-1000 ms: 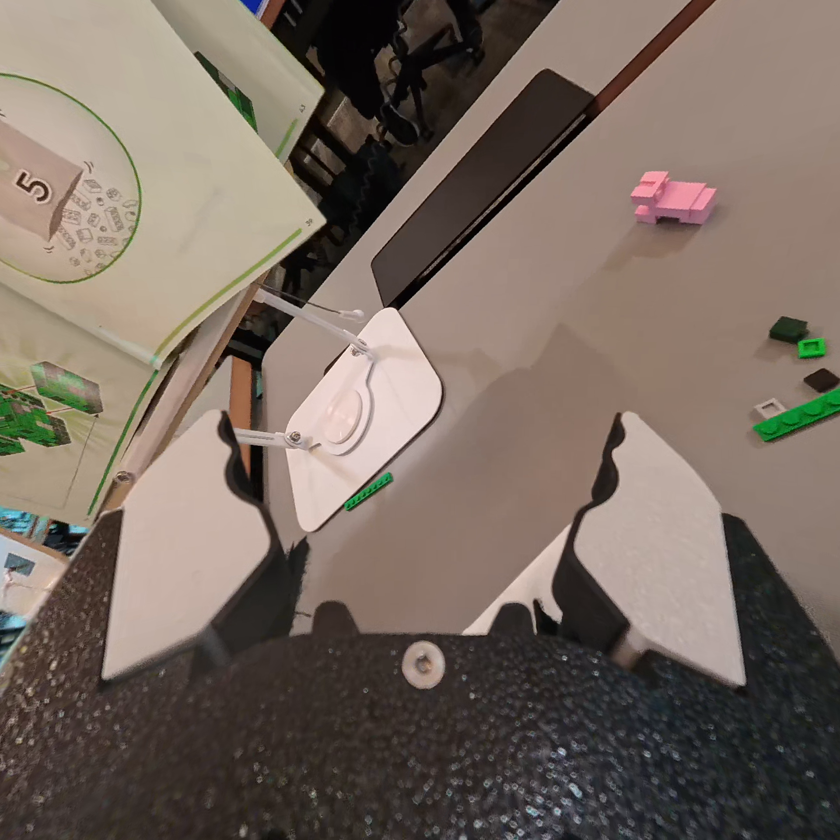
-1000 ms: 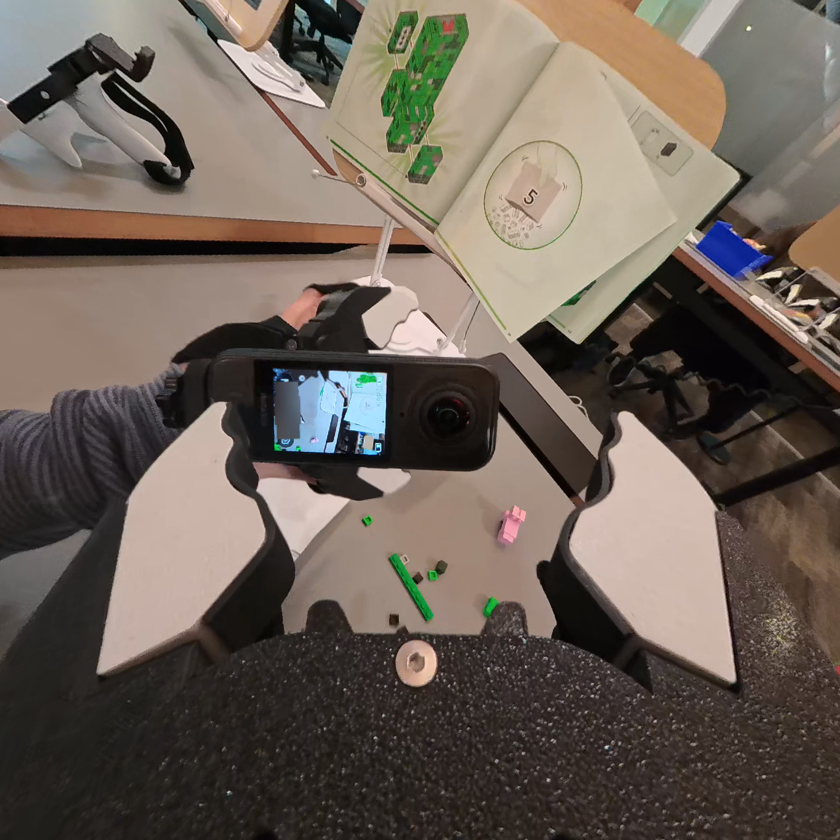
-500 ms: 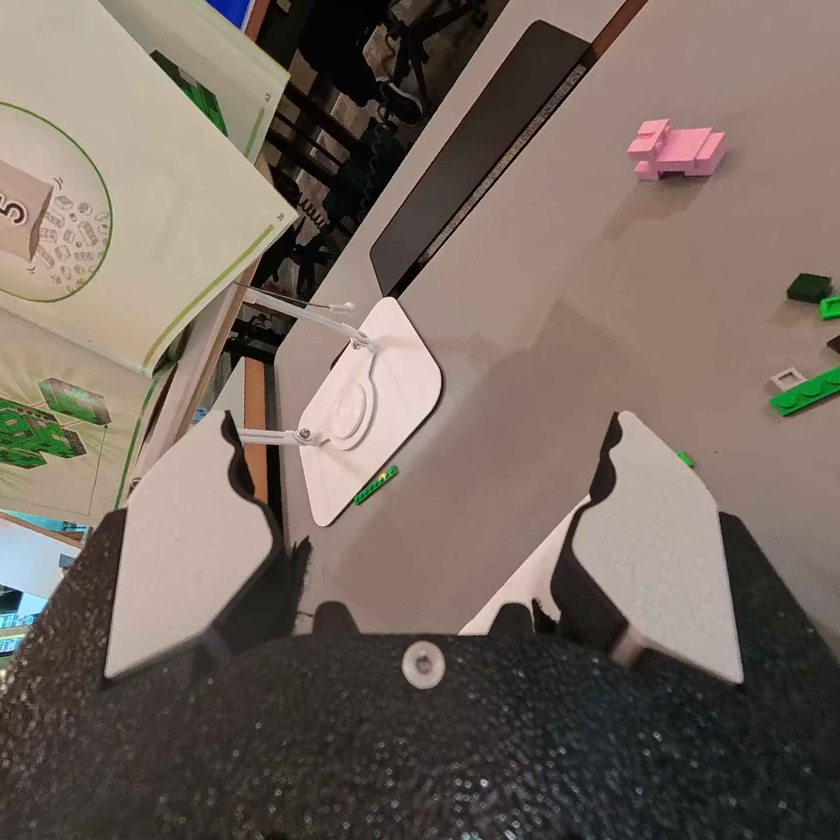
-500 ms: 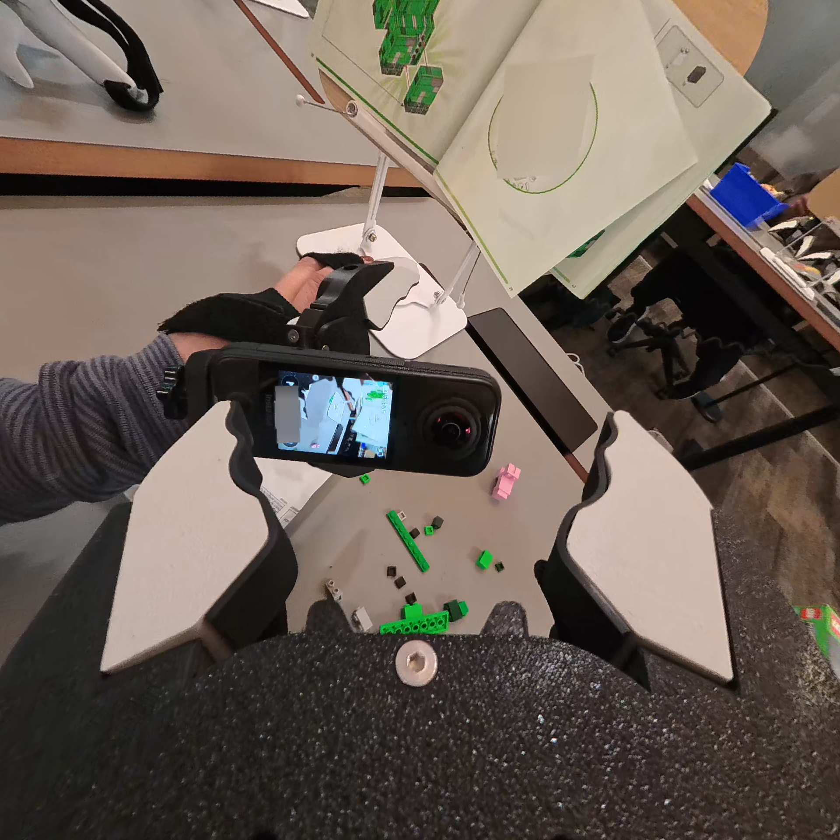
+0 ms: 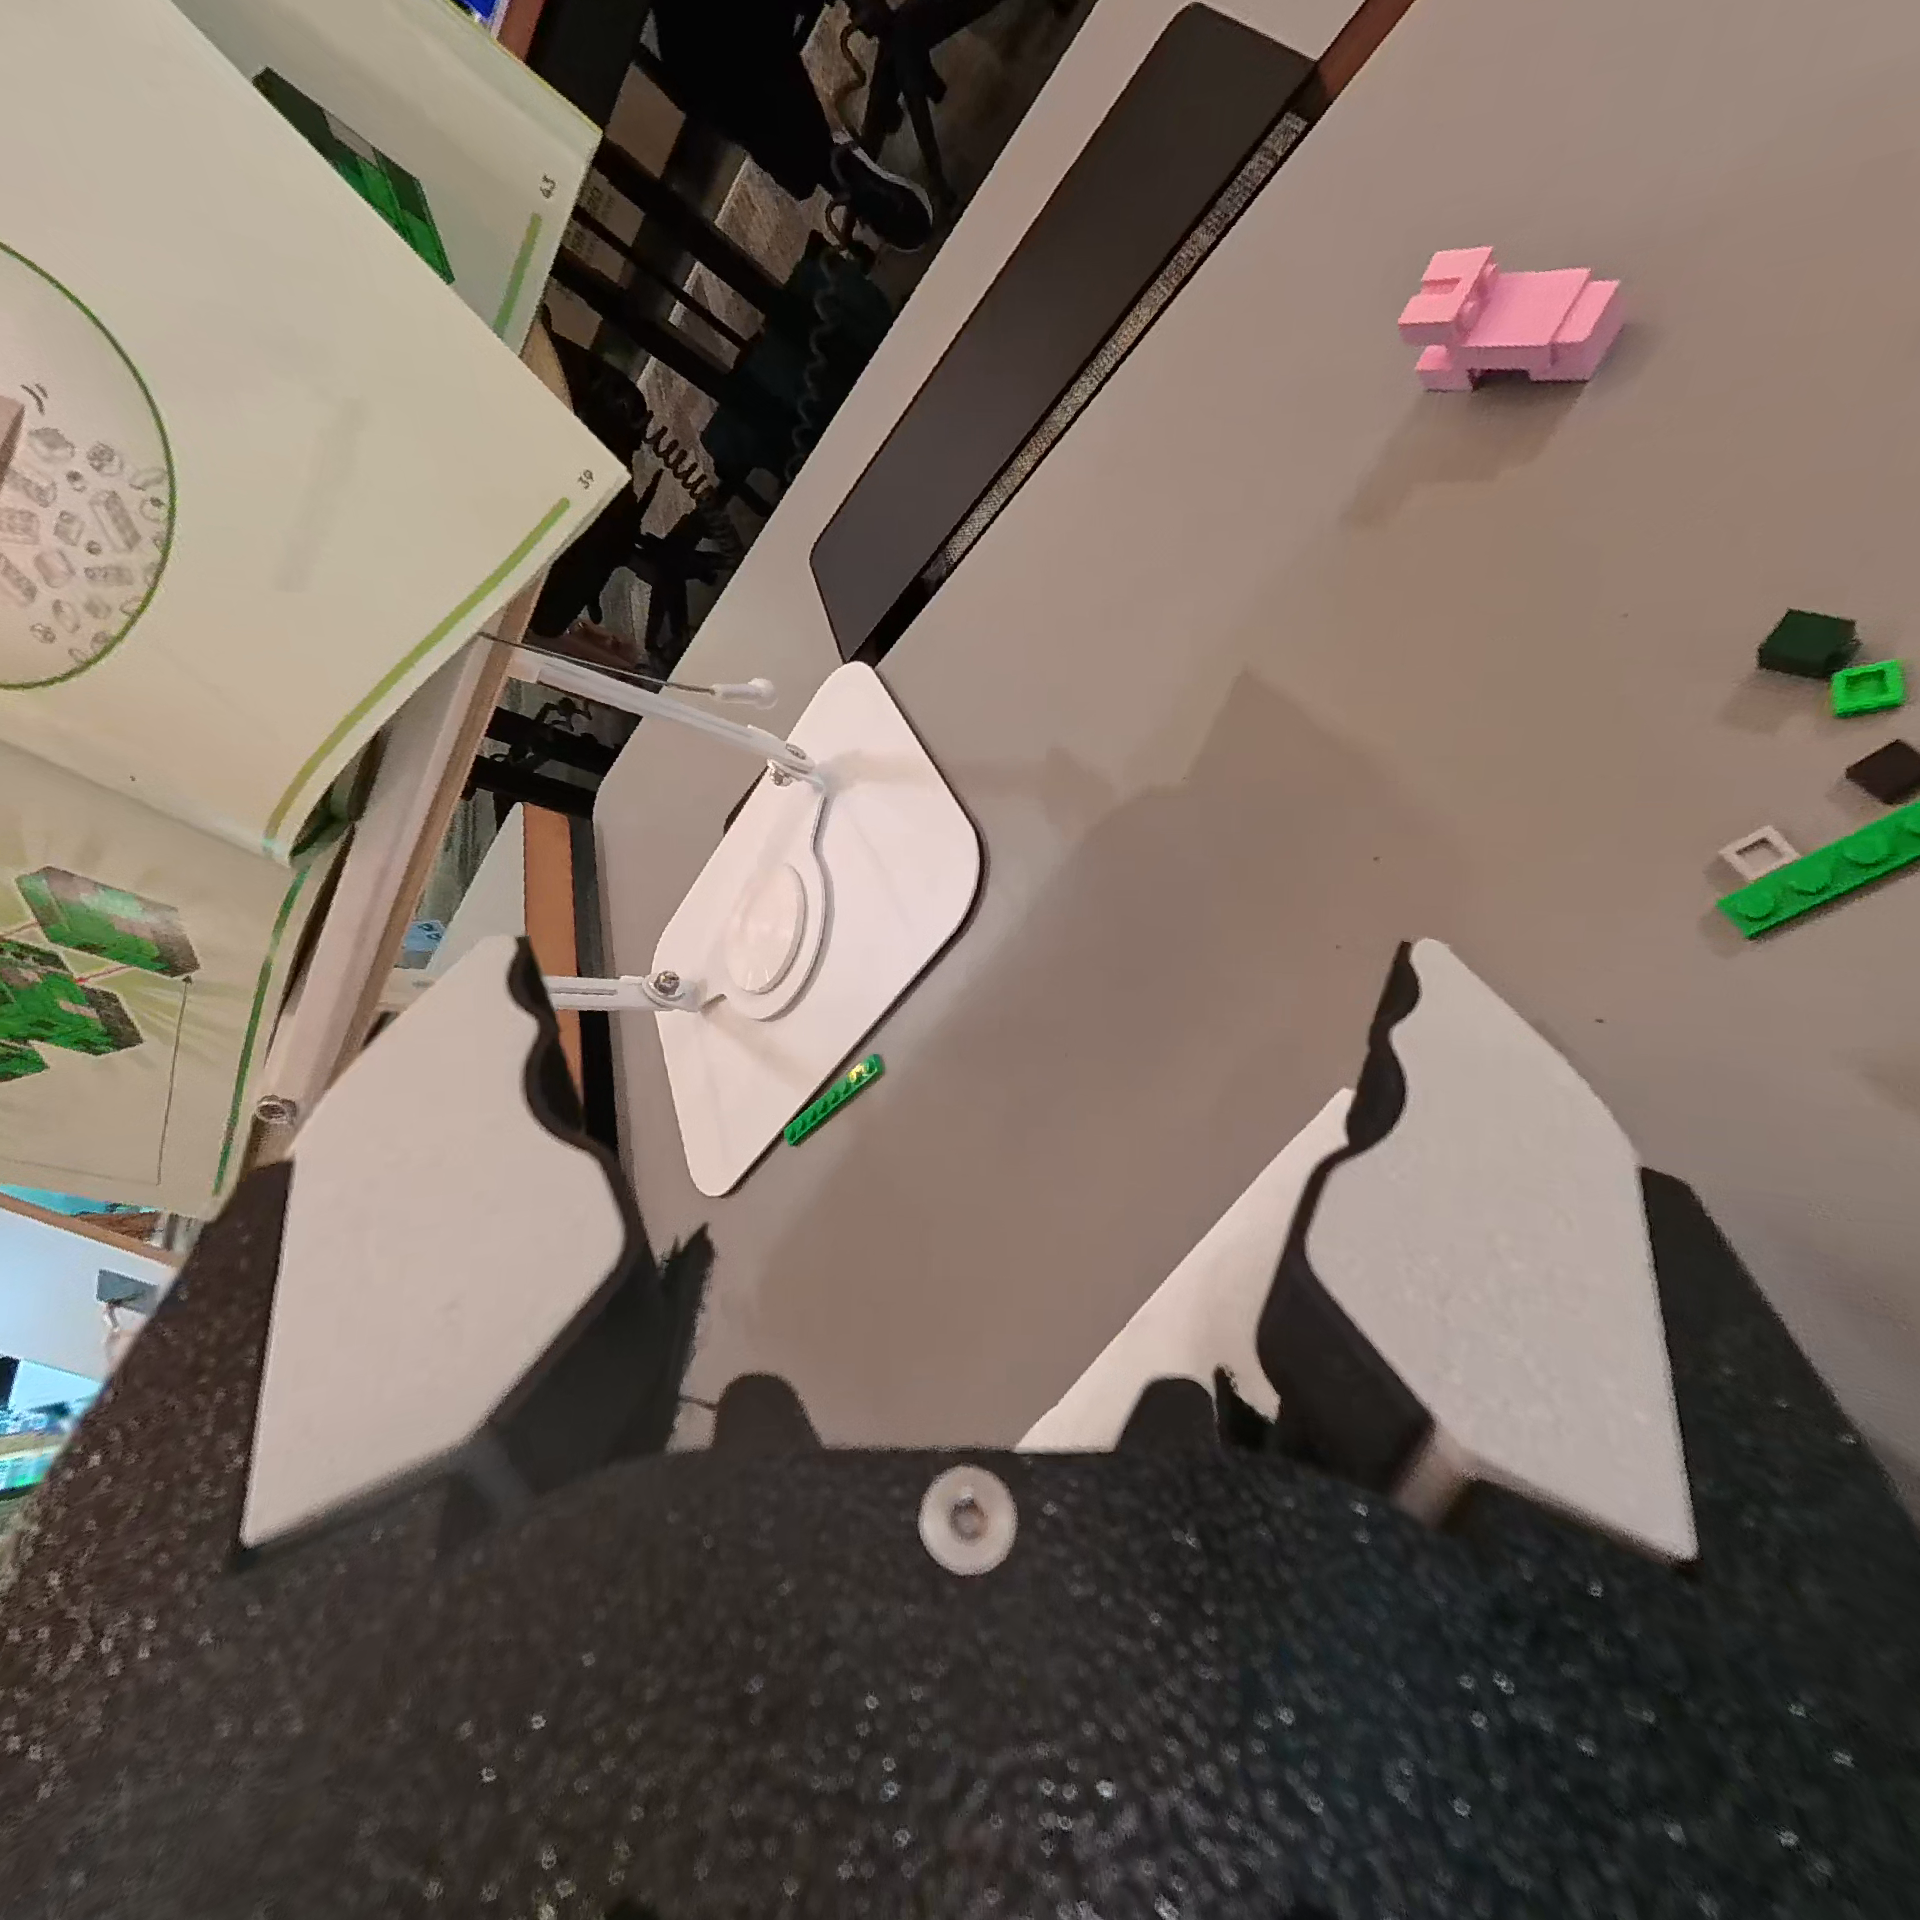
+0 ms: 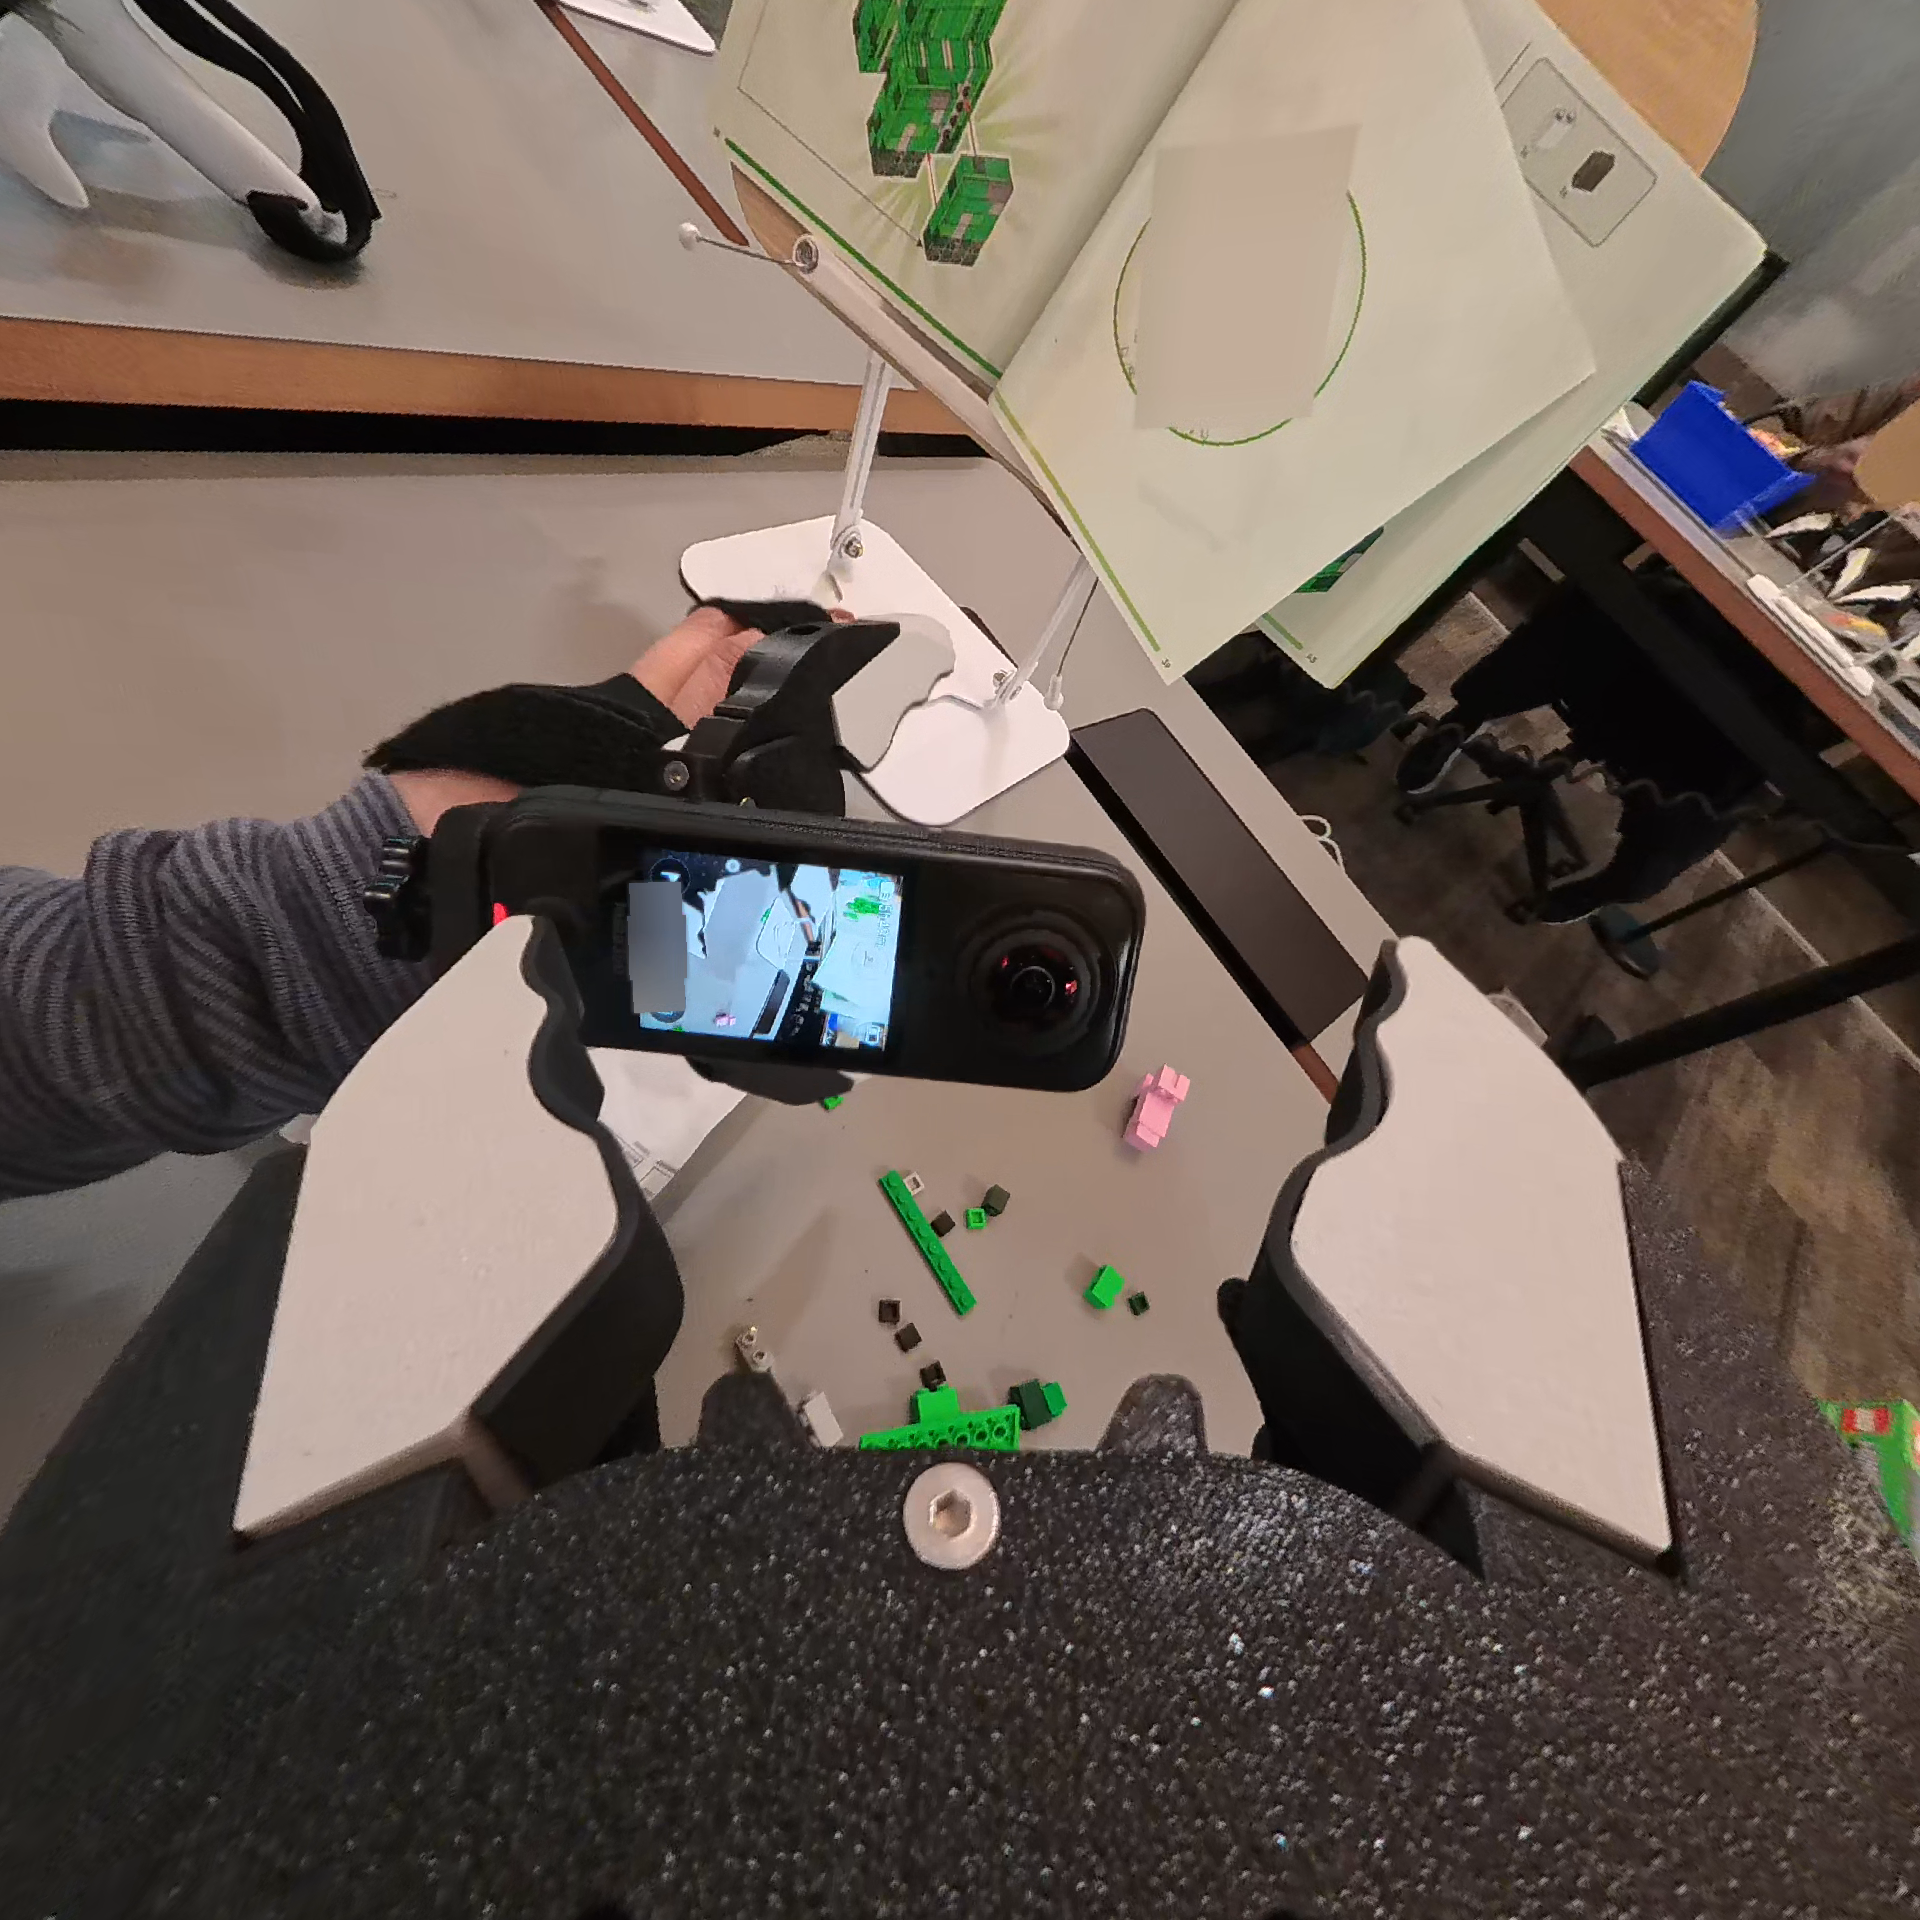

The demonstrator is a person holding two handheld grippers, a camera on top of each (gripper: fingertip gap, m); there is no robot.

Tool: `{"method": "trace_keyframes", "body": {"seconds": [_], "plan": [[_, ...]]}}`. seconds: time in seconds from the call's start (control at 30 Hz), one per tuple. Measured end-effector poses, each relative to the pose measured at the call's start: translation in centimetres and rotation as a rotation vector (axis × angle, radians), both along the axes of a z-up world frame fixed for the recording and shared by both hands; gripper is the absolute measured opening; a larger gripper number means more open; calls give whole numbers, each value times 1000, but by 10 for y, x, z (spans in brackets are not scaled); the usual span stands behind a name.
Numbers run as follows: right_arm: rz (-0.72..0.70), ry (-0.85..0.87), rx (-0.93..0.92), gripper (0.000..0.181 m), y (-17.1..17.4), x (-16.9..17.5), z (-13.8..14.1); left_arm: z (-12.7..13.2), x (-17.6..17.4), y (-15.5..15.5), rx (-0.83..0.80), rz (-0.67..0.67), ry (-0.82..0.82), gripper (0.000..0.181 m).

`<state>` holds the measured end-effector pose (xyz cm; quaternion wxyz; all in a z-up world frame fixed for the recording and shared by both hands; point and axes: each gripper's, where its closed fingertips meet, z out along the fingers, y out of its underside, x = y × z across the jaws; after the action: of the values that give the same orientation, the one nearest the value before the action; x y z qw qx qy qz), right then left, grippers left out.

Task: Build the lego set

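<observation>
Loose lego pieces lie on the grey table: a long green plate (image 6: 927,1255), a green beam with holes (image 6: 940,1434), small black and green bits, and a pink pig figure (image 6: 1155,1110), which also shows in the left wrist view (image 5: 1507,330). A thin green piece (image 5: 834,1099) lies by the white stand base (image 5: 821,935). My left gripper (image 5: 961,1039) is open and empty above the table; it also shows in the right wrist view (image 6: 831,675) with its camera (image 6: 810,945). My right gripper (image 6: 951,1029) is open and empty, high above the pieces.
An open instruction booklet (image 6: 1195,270) rests on the white stand. A black slab (image 6: 1216,873) lies at the table's edge. A white sheet (image 5: 1195,1309) lies under my left gripper. Another table (image 6: 416,260) stands behind, with chairs and floor to the right. About 15 centimetres separates my left fingertips from my right. Measured from the fingertips, the long green plate (image 6: 927,1255) is 9 centimetres or so from the left gripper and 25 centimetres from the right. The right gripper is farther from the thin green piece (image 5: 834,1099), some 35 centimetres, than the left, some 20 centimetres.
My right gripper has risen and tilted down, bringing more lego pieces into view. My left gripper has shifted slightly toward the stand. Both stay open.
</observation>
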<state>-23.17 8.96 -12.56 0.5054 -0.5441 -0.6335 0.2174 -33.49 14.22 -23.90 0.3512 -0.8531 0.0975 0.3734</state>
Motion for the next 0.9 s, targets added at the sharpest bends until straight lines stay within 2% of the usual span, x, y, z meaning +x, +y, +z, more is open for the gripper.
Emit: {"method": "trace_keyframes", "body": {"seconds": [0.13, 0.27, 0.4, 0.5, 0.6, 0.73, 0.8, 0.83, 0.9], "plan": [[-6, 13, 25, 135, 0, 2, 4, 0, 3, 1, 27, 11, -49, 142], [-41, 41, 10, 134, 6, 19, 8, 3, 13, 6, 68, -13, -119, 141], [-120, 87, -17, 131, 26, 59, 10, 6, 30, 15, 96, -58, -194, 141], [-201, 119, -67, 127, 47, 111, 5, 12, 47, 19, 124, -109, -222, 140], [-392, 151, -78, 122, 90, 200, 1, 19, 58, 15, 145, -161, -224, 140], [-813, 219, -80, 108, 158, 379, -7, 31, 59, 0, 189, -189, -275, 139], [-989, 250, -80, 100, 176, 466, -12, 37, 58, -7, 220, -194, -317, 139], [-1043, 256, -81, 93, 182, 503, -15, 39, 59, -9, 235, -198, -338, 139], [-1131, 268, -73, 89, 194, 565, -20, 41, 62, -12, 261, -206, -376, 138]]}}
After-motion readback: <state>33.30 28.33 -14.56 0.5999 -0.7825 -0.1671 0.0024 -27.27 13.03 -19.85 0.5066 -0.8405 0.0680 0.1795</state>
